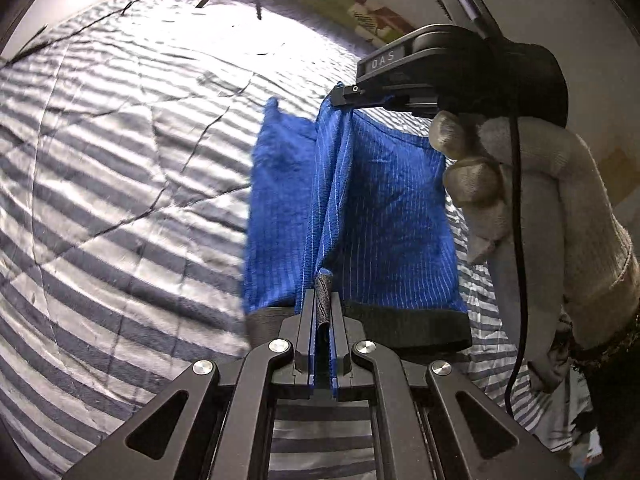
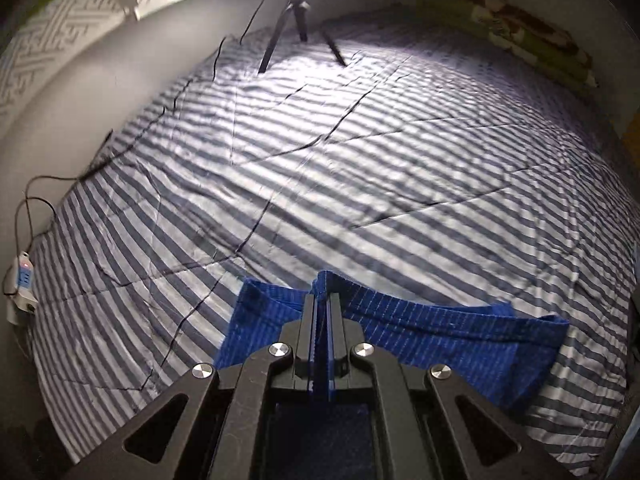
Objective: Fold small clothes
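Note:
Blue pinstriped shorts (image 1: 384,208) with a dark waistband (image 1: 420,328) hang stretched between both grippers above the striped bed. My left gripper (image 1: 324,296) is shut on the waistband end, with grey fabric bunched between its fingers. At the upper right of the left wrist view, my right gripper (image 1: 360,98), held by a gloved hand (image 1: 520,184), is shut on the far hem. In the right wrist view, the right gripper (image 2: 322,300) pinches a raised fold of the blue shorts (image 2: 460,340), whose cloth spreads left and right below the fingers.
A grey-and-white striped bedsheet (image 2: 360,160) covers the bed. A lamp tripod (image 2: 296,12) stands at the far edge by the wall. A cable and power strip (image 2: 22,280) lie at the left. A patterned pillow (image 2: 504,24) sits at the far right.

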A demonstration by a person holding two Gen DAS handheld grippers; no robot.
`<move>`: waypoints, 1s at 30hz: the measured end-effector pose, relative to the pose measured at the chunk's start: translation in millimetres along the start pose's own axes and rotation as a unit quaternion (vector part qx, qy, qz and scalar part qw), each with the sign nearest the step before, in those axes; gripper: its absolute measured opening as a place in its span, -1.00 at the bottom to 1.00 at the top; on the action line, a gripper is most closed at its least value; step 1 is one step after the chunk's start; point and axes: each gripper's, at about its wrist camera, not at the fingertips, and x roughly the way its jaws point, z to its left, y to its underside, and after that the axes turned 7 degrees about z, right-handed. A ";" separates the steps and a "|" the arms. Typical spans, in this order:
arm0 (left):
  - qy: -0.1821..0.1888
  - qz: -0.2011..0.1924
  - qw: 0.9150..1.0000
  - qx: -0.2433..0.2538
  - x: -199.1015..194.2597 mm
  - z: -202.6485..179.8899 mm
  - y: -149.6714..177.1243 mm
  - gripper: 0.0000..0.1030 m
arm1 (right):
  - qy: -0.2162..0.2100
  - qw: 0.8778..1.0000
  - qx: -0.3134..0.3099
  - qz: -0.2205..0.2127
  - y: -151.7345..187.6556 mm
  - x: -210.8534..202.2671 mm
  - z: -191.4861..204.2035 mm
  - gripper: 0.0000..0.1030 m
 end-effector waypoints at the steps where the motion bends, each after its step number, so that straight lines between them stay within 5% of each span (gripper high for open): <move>1: 0.000 0.000 1.000 -0.004 0.6 2.7 0.2 -0.93 | 0.001 1.000 -0.001 0.005 -1.6 4.5 3.6 -0.93; 6: 0.002 0.008 1.000 -0.016 4.3 9.0 1.1 -0.82 | -0.036 0.999 -0.015 0.028 -8.8 16.4 15.3 -0.77; 8: 0.002 0.007 1.000 -0.017 0.8 11.5 -0.2 -0.75 | -0.102 0.995 0.008 0.002 -8.1 -0.4 3.8 -0.64; 11: -0.004 0.001 1.000 -0.005 -8.8 10.3 4.1 -0.74 | -0.140 0.989 0.038 -0.041 1.8 -30.3 -22.6 -0.40; 14: -0.013 -0.004 1.000 0.011 -18.5 5.7 6.8 -0.69 | -0.091 0.992 0.060 -0.069 29.6 -56.9 -57.8 -0.40; 16: -0.021 -0.007 1.000 0.018 -23.2 4.7 7.2 -0.50 | -0.073 0.991 0.084 -0.079 58.9 -66.9 -87.1 -0.40; 20: -0.038 -0.018 0.999 0.030 -39.6 0.6 5.7 -0.43 | -0.038 0.992 0.109 -0.047 98.1 -59.0 -119.1 -0.40; 30: -0.042 0.046 0.994 0.086 4.3 -25.1 -94.3 -0.41 | -0.044 0.992 0.110 -0.052 139.0 -62.0 -117.9 -0.41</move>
